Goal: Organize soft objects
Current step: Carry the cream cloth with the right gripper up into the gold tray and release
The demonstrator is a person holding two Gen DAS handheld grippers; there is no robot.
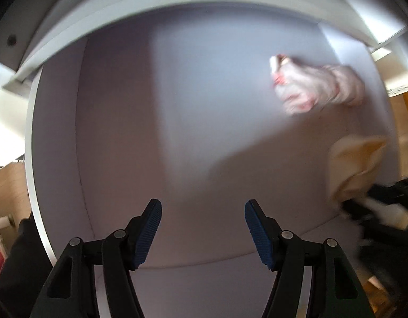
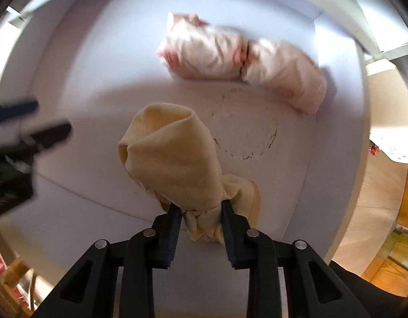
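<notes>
My right gripper (image 2: pixel 201 212) pinched the limp, light yellow cloth (image 2: pixel 172 153) by its bunched tail at six o'clock over the white table (image 2: pixel 84 66), while my left gripper (image 1: pixel 203 225) stood spread, empty.

Two rolled cloths (image 2: pixel 241 61) behind gripped cloth (image 2: pixel 172 153)

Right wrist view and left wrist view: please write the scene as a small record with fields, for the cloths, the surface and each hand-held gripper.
surface: white drawer-like tray, with a faint dark ring mark
yellow cloth: pinched at its bunched end
pink-white cloth bundles: two, lying side by side, touching
right hand-held gripper: shut on yellow cloth
left hand-held gripper: open, nothing between its pads, above bare surface
</notes>
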